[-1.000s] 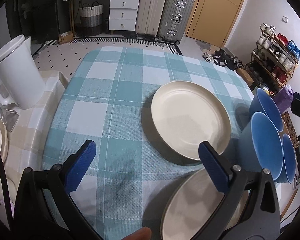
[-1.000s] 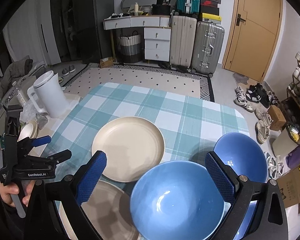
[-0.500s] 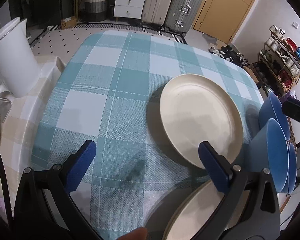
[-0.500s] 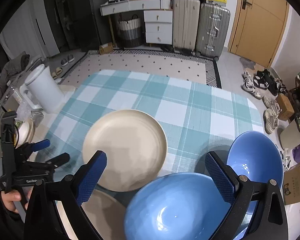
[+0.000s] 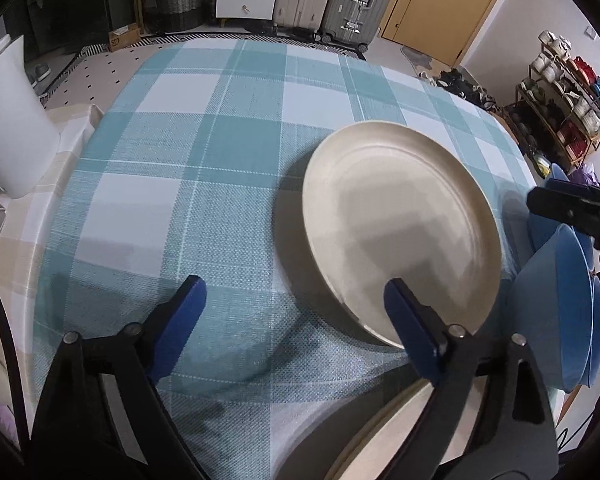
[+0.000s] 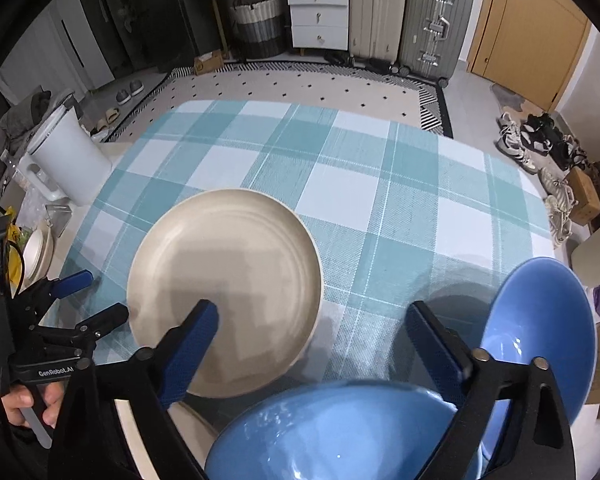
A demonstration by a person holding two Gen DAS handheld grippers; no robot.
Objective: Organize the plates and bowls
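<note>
1. Step in hand, as I judge it: the approach. Both tongs hang over the checked tablecloth (image 6: 380,184) with nothing picked up yet.
2. The left tongs (image 5: 296,312) are spread and empty; their jaws have just been closing a little, with only cloth between them.
3. The cream plate (image 5: 396,216) lies flat at about 1 o'clock of the left tongs, its near rim under the right-hand pad.
4. The right tongs (image 6: 312,340) are also spread, just narrowed, gripping nothing.
5. The near blue bowl (image 6: 340,436) sits at 6 o'clock below them; a second blue bowl (image 6: 540,320) at 3 o'clock.
6. Next move probably calls for straddling one rim squarely before squeezing.
</note>
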